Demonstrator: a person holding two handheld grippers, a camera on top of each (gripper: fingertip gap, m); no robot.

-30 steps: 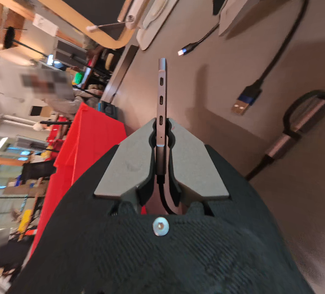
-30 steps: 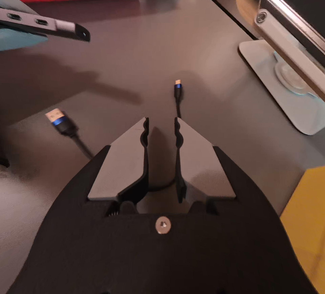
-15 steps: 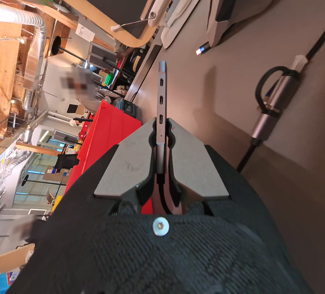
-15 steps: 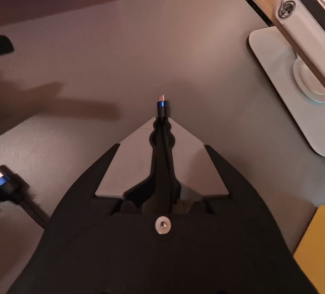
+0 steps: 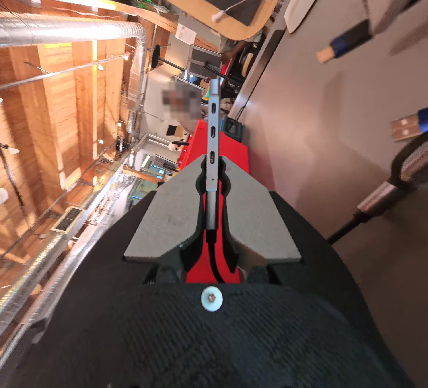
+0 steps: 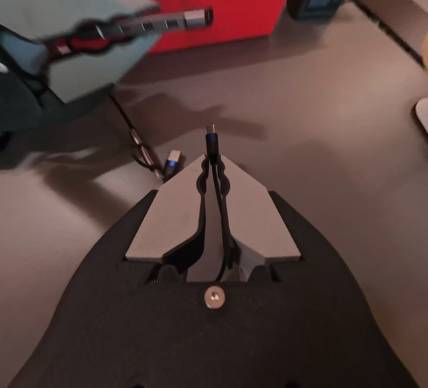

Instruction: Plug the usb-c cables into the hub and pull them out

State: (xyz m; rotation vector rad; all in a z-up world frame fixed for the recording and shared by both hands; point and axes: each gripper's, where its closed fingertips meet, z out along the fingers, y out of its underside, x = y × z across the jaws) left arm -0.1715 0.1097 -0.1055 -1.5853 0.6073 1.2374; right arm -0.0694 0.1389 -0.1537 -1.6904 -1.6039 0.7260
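Hub (image 5: 213, 135) clamped edge-up in your left claw (image 5: 212, 159), ports exposed to the right. Right claw (image 6: 212, 156) pinches the usb-c cable (image 6: 211, 144) just behind its plug, tip forward for insertion.

The hub (image 5: 212, 135) looks like brushed grey metal with a soft shine. The grippers' fingers (image 5: 170, 210) are matt grey plastic, slightly grainy. The table (image 6: 324, 121) is smooth and matt. The cable plug (image 6: 212, 142) has a glossy blue metal ring.
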